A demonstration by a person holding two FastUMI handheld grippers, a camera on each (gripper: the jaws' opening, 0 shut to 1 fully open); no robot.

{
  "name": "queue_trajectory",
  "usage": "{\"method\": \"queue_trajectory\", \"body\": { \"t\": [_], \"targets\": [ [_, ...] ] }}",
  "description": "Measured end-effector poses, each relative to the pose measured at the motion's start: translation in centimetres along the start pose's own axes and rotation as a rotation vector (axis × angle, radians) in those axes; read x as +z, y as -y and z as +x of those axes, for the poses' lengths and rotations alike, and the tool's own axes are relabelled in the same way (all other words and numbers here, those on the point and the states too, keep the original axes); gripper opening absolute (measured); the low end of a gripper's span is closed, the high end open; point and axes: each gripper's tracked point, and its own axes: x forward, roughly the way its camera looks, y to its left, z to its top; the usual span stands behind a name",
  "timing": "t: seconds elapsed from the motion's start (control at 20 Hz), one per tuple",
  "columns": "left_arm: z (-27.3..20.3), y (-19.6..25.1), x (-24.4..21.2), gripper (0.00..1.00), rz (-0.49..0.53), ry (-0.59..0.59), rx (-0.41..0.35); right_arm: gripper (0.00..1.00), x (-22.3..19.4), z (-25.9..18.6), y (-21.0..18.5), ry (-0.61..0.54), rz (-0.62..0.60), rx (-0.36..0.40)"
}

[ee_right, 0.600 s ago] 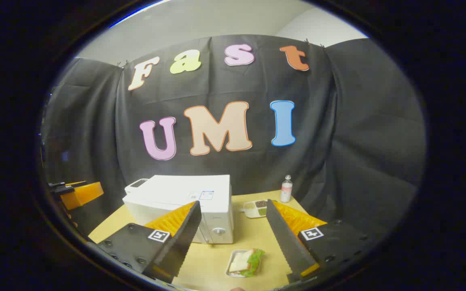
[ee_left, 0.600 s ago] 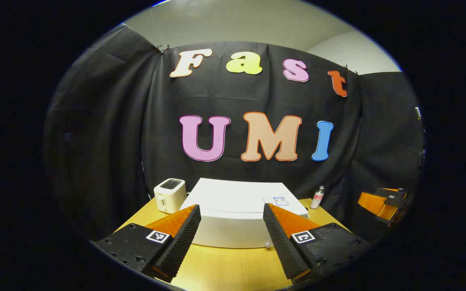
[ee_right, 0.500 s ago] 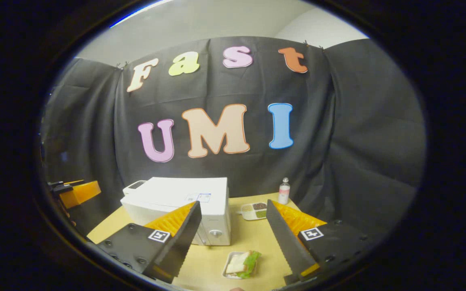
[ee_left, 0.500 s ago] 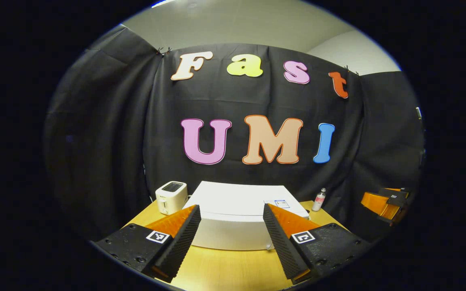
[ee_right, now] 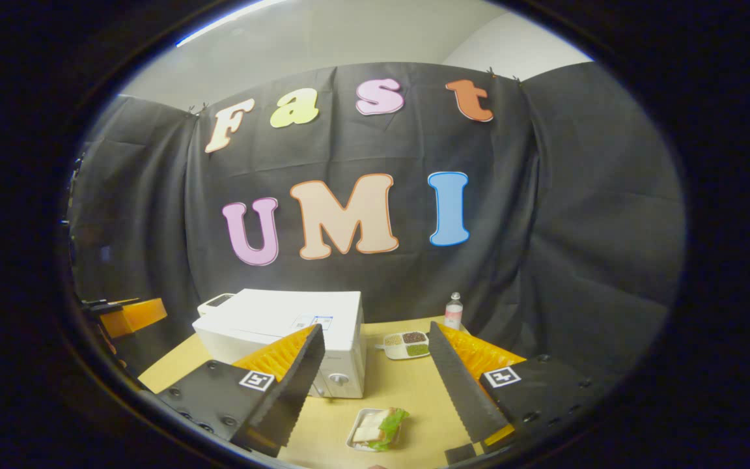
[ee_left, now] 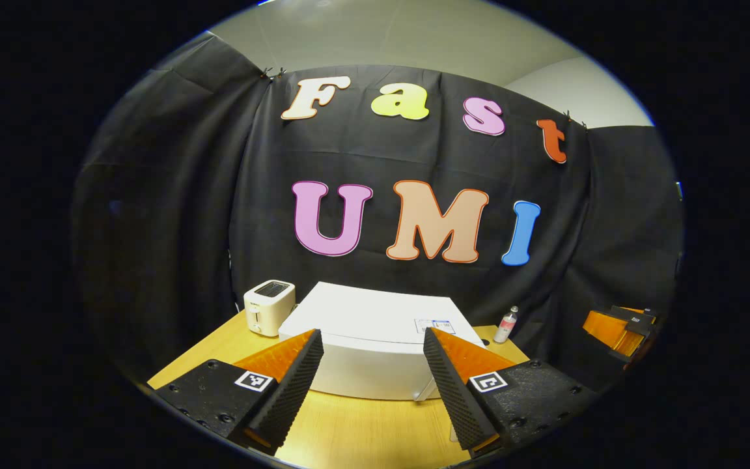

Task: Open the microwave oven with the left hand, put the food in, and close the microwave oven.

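Here both grippers, left (ee_left: 372,384) and right (ee_right: 375,384), hover with fingers wide and empty over the surface (ee_right: 401,384), microwave (ee_left: 375,352) shut ahead, sandwich (ee_right: 375,430) beside it; a misjudged reach could shove either.

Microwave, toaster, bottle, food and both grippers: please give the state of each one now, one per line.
Microwave: door closed.
Toaster: upright, slot empty.
Bottle: upright, capped.
Sandwich: in its tray on the table, not gripped.
Sectioned dish: filled, on the table.
Left gripper: open, empty.
Right gripper: open, empty.
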Motion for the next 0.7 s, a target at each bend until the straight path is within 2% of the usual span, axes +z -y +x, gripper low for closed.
{"method": "queue_trajectory", "body": {
  "t": [0.15, 0.2, 0.3, 0.35, 0.7],
  "targets": [
    [0.1, 0.2, -0.3, 0.94, 0.014, -0.011, 0.006, 1.0, -0.1, 0.2, -0.3, -0.011, 0.008, 0.023],
    [0.1, 0.3, -0.3, 0.94, 0.018, -0.013, 0.005, 0.95, 0.2, 0.2, -0.5, -0.006, 0.014, 0.032],
    [0.1, 0.6, -0.5, 0.94, 0.027, -0.016, 0.003, 0.95, 0.7, 0.5, -0.3, 0.004, 0.011, 0.037],
    [0.2, 0.7, -0.6, 0.94, 0.033, -0.017, 0.003, 1.0, 0.5, 0.5, -0.2, 0.004, 0.01, 0.038],
    [1.0, 2.0, -4.4, 0.94, 0.068, -0.093, -0.035, 1.0, 0.1, 0.7, 0.3, -0.002, 0.014, 0.05]
  ]
}}
